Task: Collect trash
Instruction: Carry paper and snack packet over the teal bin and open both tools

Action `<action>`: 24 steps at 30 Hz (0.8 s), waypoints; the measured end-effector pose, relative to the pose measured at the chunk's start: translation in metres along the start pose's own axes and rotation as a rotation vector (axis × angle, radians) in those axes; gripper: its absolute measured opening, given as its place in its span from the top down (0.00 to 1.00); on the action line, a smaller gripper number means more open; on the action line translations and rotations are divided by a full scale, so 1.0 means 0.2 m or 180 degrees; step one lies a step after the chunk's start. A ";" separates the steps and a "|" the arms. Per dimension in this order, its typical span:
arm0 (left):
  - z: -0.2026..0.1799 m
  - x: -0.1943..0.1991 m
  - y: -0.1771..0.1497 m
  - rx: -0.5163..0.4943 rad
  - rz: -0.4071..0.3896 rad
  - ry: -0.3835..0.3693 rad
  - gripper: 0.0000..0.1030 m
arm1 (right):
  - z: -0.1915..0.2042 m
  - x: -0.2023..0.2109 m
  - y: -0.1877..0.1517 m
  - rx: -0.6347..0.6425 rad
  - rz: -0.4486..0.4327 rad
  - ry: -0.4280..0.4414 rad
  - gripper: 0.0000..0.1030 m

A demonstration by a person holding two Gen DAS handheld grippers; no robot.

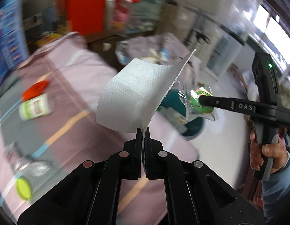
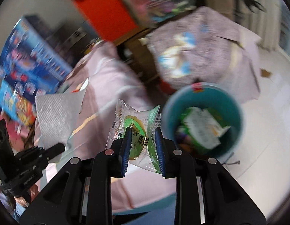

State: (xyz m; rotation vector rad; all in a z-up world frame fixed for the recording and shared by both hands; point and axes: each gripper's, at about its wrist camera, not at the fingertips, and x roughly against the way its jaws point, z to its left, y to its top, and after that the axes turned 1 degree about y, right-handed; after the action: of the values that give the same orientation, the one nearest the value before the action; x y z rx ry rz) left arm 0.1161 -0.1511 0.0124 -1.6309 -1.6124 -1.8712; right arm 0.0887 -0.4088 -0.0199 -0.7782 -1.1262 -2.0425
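Between the fingers of our left gripper point(image 1: 143, 131) we pinch a white paper towel point(image 1: 131, 97) by its lower edge, jaws pressed together on it, the sheet standing up above the pink tablecloth point(image 1: 73, 86). Our right gripper point(image 2: 143, 131) clamps a clear wrapper with a green label point(image 2: 137, 131) between its blue pads point(image 2: 126, 146), held just beside the teal bin point(image 2: 231, 101), which sits on the pale floor with packaging inside. On the cloth to the left we see a small bottle with a red cap point(image 1: 35, 103) lying down, and a lime-green lid point(image 1: 23, 187) nearer us
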 end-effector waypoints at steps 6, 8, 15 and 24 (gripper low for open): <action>-0.30 -0.31 0.12 -0.0292 0.0264 -0.0191 0.97 | -0.38 0.05 0.02 -0.0385 -0.0075 -0.0127 0.76; -0.36 -0.40 0.15 -0.0322 0.0363 -0.0238 0.97 | -0.46 0.05 0.04 -0.0485 -0.0088 -0.0136 0.76; -0.50 -0.69 0.19 -0.0363 0.0685 -0.0363 0.97 | -0.63 0.01 0.07 -0.0630 -0.0040 -0.0169 0.76; -0.60 -0.97 0.16 -0.0339 0.1042 -0.0516 0.93 | -0.75 0.01 0.09 -0.0688 0.0049 -0.0303 0.76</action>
State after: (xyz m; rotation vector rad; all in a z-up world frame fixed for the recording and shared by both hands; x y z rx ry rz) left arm 0.1429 -0.3509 -0.0999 -1.9962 -1.2206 -1.7190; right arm 0.0756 -0.5482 -0.0767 -0.9964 -0.9565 -2.1578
